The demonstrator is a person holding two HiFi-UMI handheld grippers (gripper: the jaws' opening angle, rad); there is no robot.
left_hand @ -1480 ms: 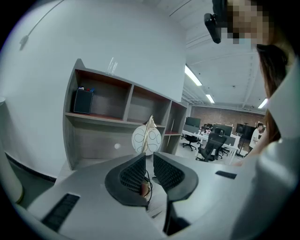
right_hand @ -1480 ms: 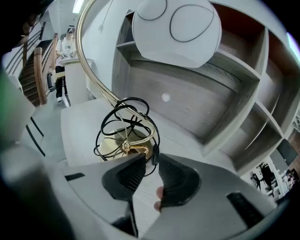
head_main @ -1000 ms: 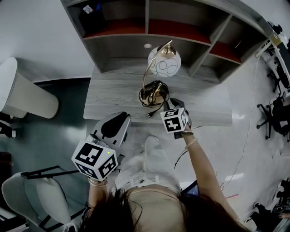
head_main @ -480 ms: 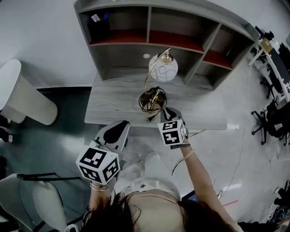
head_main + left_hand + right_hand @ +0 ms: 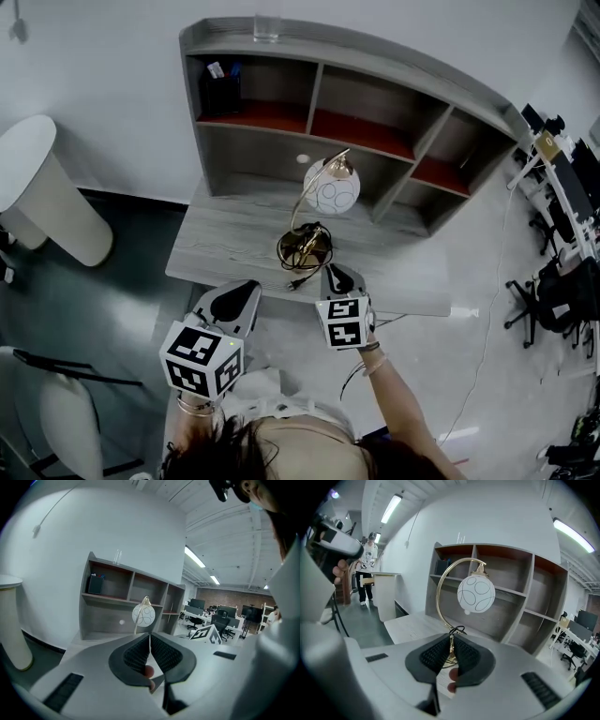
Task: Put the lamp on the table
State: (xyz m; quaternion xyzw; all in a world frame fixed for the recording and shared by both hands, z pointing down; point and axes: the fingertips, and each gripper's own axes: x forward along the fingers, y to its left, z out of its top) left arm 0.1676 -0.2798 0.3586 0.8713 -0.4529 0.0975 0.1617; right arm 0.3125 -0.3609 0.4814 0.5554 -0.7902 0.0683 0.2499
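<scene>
The lamp (image 5: pixel 330 192), a white globe on a curved gold stem with a round gold base and a coiled black cord, stands upright on the grey wooden table (image 5: pixel 216 246) in front of the shelves. Its plug (image 5: pixel 292 283) lies by the table's front edge. My right gripper (image 5: pixel 339 278) hovers at that edge, just short of the base; its jaws are closing, with a narrow gap and nothing between them. In the right gripper view, the lamp (image 5: pixel 476 594) rises beyond the right gripper (image 5: pixel 452 648). My left gripper (image 5: pixel 234 295) is shut and empty, left of the lamp (image 5: pixel 143 615).
A grey shelf unit (image 5: pixel 375 112) with red-lined compartments stands at the back of the table, a glass (image 5: pixel 266 26) on top. A white round stand (image 5: pixel 47 187) is at the left, a chair (image 5: pixel 56 412) lower left, office chairs (image 5: pixel 553 300) at the right.
Both grippers have drawn back from the lamp toward the table's front edge, and the right jaws have narrowed. The lamp stays where it stood on the table.
</scene>
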